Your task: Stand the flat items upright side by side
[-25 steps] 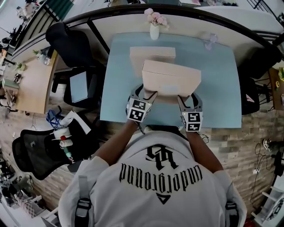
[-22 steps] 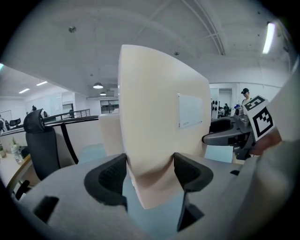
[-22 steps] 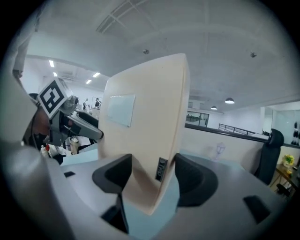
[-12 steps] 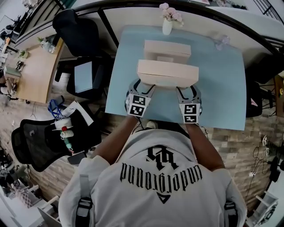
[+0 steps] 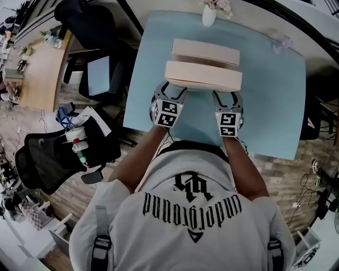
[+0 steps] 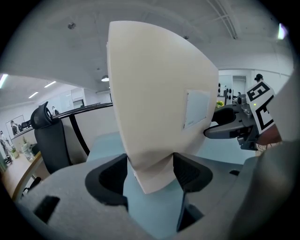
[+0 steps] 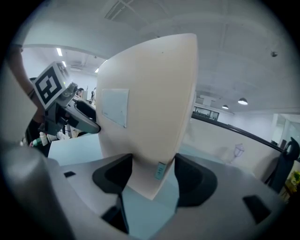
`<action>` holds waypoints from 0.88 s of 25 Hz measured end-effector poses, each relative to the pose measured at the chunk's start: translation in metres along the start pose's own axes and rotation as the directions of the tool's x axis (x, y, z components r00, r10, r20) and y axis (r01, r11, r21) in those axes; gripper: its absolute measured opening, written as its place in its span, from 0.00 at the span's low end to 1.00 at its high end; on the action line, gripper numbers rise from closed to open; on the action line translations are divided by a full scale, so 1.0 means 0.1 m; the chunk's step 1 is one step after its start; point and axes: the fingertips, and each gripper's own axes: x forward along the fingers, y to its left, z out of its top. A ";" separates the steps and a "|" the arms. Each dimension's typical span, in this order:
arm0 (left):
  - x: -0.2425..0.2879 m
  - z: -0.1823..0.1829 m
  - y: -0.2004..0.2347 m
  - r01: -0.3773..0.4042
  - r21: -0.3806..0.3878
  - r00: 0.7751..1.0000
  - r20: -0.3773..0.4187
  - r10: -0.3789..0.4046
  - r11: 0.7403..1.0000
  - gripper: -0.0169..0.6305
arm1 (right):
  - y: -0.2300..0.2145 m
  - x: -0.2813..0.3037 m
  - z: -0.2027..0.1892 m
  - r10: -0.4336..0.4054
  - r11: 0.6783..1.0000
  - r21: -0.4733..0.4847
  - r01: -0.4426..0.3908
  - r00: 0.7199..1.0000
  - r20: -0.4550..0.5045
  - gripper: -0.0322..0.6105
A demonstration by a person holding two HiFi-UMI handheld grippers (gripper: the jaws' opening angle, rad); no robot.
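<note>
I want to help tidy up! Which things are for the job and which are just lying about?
For the job: near box, clamped by left gripper (jaws just tightened) and right gripper; far box.
Just lying about: flower vase, clear glass, black chair.

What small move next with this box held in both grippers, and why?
Probably lower the held box onto the blue mat before opening: left gripper and right gripper clamp its ends, upright, parallel to the standing box; contact isn't clear.
</note>
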 end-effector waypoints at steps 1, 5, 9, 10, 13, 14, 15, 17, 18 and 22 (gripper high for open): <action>0.05 0.00 0.03 -0.002 -0.002 1.000 -0.004 0.002 1.000 0.51 | -0.01 0.06 -0.01 0.007 1.000 -0.001 -0.007 1.000 -0.002 0.49; 0.21 -0.01 0.09 0.000 -0.001 1.000 -0.016 0.000 1.000 0.52 | -0.06 0.22 -0.05 0.016 1.000 0.007 -0.016 1.000 -0.008 0.49; 0.28 -0.06 0.10 0.011 0.009 0.999 -0.030 -0.010 1.000 0.52 | -0.02 0.27 -0.17 0.024 0.999 0.030 -0.023 0.999 -0.027 0.49; 0.30 -0.08 0.11 0.012 0.009 0.999 -0.035 -0.011 1.000 0.52 | -0.02 0.28 -0.18 0.024 0.999 0.022 -0.023 0.999 -0.034 0.49; 0.32 -0.13 0.12 0.017 0.011 0.999 -0.044 -0.016 1.000 0.52 | 0.01 0.29 -0.23 0.025 1.000 0.019 -0.024 0.998 -0.052 0.48; 0.33 -0.14 0.12 0.018 0.011 0.999 -0.045 -0.018 1.000 0.52 | 0.01 0.30 -0.25 0.023 1.000 0.022 -0.022 0.998 -0.056 0.48; 0.35 -0.15 0.13 0.019 0.009 0.999 -0.047 -0.019 1.000 0.52 | 0.01 0.31 -0.25 0.022 1.000 0.021 -0.020 0.998 -0.057 0.49; 0.37 -0.17 0.15 0.021 -0.002 0.999 -0.050 -0.021 1.000 0.53 | 0.02 0.33 -0.23 0.021 1.000 0.017 -0.020 0.998 -0.056 0.49; 0.37 -0.18 0.15 0.022 -0.005 0.999 -0.050 -0.023 1.000 0.53 | 0.02 0.34 -0.23 0.022 1.000 0.019 -0.021 0.998 -0.057 0.49; 0.39 -0.17 0.12 0.053 -0.009 0.998 -0.044 -0.053 0.999 0.56 | 0.01 0.33 -0.26 0.025 0.999 0.033 -0.023 0.998 -0.065 0.51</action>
